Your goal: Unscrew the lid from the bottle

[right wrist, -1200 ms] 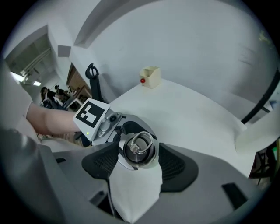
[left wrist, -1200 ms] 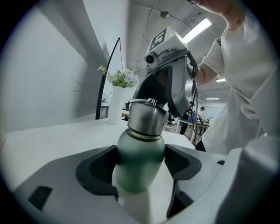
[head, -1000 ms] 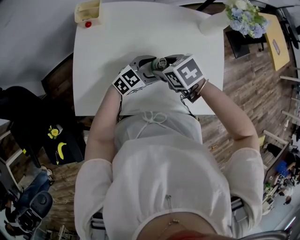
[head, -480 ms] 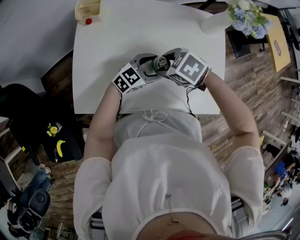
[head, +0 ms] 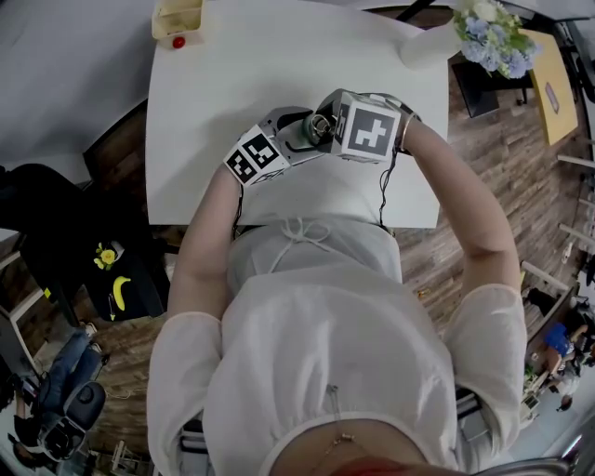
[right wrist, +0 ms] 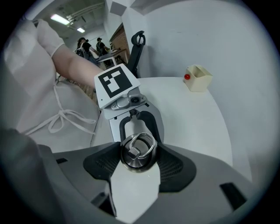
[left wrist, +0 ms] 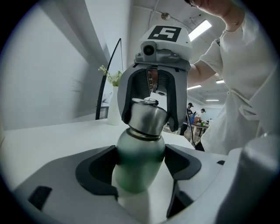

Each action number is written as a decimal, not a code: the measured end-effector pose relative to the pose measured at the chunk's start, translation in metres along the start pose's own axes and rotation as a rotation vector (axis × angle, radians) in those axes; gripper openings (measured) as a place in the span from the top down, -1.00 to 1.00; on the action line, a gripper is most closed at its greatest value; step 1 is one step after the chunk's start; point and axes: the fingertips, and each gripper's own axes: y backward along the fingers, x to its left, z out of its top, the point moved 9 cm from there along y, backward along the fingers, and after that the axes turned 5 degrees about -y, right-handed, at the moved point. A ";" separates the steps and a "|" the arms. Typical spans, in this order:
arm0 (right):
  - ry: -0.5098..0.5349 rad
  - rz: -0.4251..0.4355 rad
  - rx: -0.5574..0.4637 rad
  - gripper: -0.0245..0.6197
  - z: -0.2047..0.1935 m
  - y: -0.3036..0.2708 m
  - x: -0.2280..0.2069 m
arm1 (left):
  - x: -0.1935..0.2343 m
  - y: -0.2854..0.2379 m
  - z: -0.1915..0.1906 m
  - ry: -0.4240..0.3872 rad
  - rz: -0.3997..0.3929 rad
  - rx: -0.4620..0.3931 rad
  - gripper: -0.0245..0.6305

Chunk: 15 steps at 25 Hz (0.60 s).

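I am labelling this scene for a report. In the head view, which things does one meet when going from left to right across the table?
cream box with a red knob → left marker cube → bottle lid → right marker cube → flowers

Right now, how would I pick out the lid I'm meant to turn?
Over the white table, the left tongs clamp a green metal bottle. The right tongs have just been closing on its top: the ring-topped silver steel lid, bare metal unlike the painted body.
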 end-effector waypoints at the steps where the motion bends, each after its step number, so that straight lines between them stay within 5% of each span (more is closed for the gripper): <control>1: 0.020 -0.002 0.008 0.09 0.001 0.000 0.001 | 0.000 0.000 0.000 0.000 0.001 0.000 -0.17; 6: 0.049 -0.015 0.010 0.09 0.002 0.006 0.003 | -0.001 0.000 0.001 0.002 0.002 -0.002 -0.17; 15: -0.054 -0.093 -0.114 0.09 -0.017 0.037 0.003 | -0.003 0.003 0.002 -0.005 0.005 0.006 -0.17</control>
